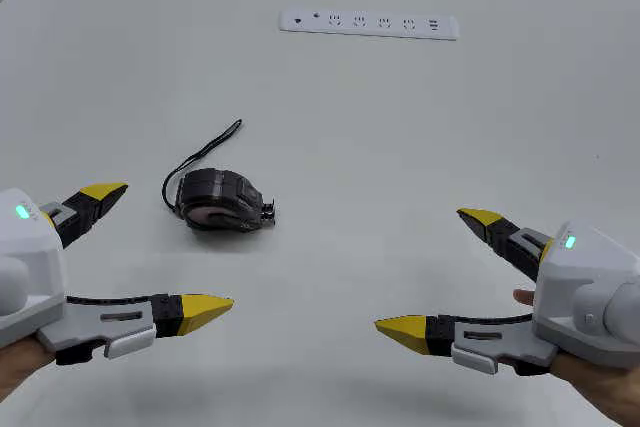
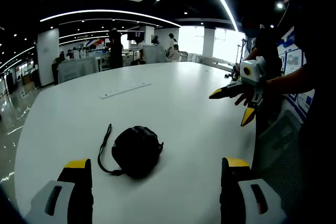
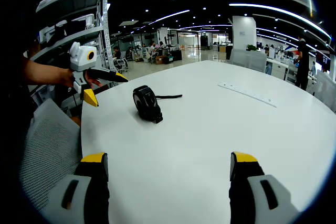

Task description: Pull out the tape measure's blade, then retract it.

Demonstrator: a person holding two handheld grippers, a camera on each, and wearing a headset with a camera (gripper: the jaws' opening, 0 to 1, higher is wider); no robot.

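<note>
A dark tape measure (image 1: pixel 218 201) lies on the white table, its black wrist strap (image 1: pixel 200 154) curling away behind it and its blade tip facing right. It also shows as the tape measure (image 2: pixel 136 150) just ahead of the left jaws and as the tape measure (image 3: pixel 147 103) farther off to the left. My left gripper (image 1: pixel 165 247) hovers open at the lower left, close to the tape measure's left side. My right gripper (image 1: pixel 440 272) is open at the lower right, well apart from it. Both hold nothing.
A white power strip (image 1: pixel 369 23) lies flat at the far side of the table. The table edge (image 3: pixel 86 129) and a mesh chair (image 3: pixel 44 145) are near the person. People and office desks stand in the background.
</note>
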